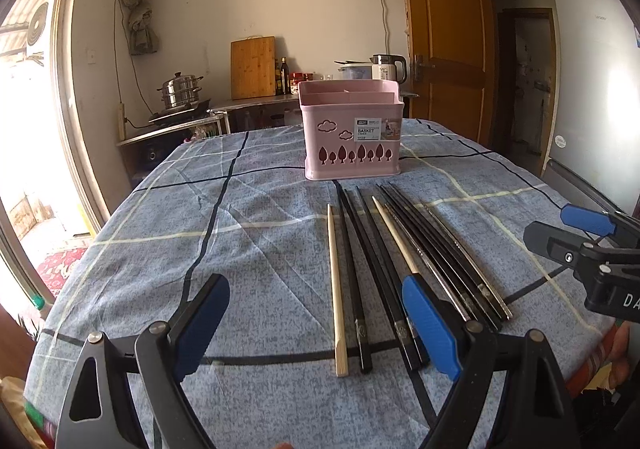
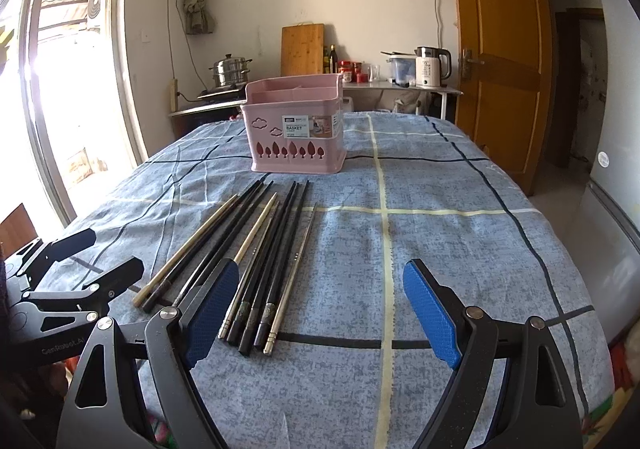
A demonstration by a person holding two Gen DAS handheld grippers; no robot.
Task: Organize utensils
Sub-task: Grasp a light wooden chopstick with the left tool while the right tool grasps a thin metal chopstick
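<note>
Several chopsticks, black (image 1: 356, 269), pale wood (image 1: 335, 289) and metal, lie side by side on the blue checked tablecloth (image 1: 160, 229). A pink utensil basket (image 1: 352, 133) with compartments stands upright behind them; it looks empty. My left gripper (image 1: 316, 321) is open and empty, low over the near ends of the wooden and black sticks. My right gripper (image 2: 320, 309) is open and empty, right of the bundle (image 2: 264, 269), above bare cloth. The basket (image 2: 296, 129) shows far left of centre in the right wrist view. Each gripper shows in the other's view: right (image 1: 592, 237), left (image 2: 72, 281).
The table's near edge is just below both grippers. Behind the table stand a counter with a steamer pot (image 1: 180, 91), cutting board (image 1: 253, 67), bottles and a kettle (image 1: 388, 67). A wooden door (image 1: 444, 49) and a fridge (image 1: 592, 89) are on the right.
</note>
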